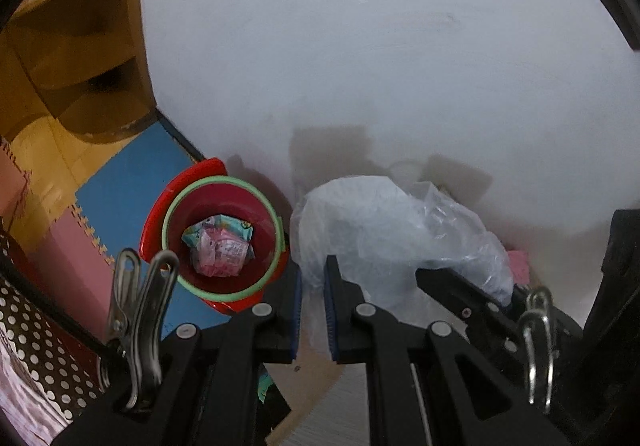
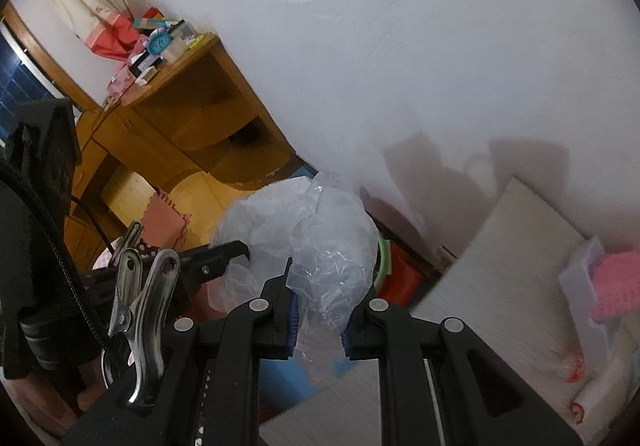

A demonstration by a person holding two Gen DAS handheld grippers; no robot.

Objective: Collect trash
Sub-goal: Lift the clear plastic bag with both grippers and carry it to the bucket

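Observation:
A red bin with a green rim (image 1: pixel 224 234) stands on the floor by the wall and holds crumpled snack wrappers (image 1: pixel 220 246). A crumpled clear plastic bag (image 1: pixel 392 230) hangs in the air right of the bin. My right gripper (image 2: pixel 318 316) is shut on the bag (image 2: pixel 312 246), which bulges up over its jaws and hides most of the bin (image 2: pixel 394 274). My left gripper (image 1: pixel 314 310) is open with a narrow gap and empty, just left of and below the bag. The right gripper's black fingers (image 1: pixel 460 286) show under the bag.
A wooden desk (image 2: pixel 192 114) with clutter on top stands at the left by the wall. Blue and pink foam mats (image 1: pixel 120 190) cover the floor. A pale tabletop (image 2: pixel 500 286) with a white box and pink cloth (image 2: pixel 616 282) is at the right.

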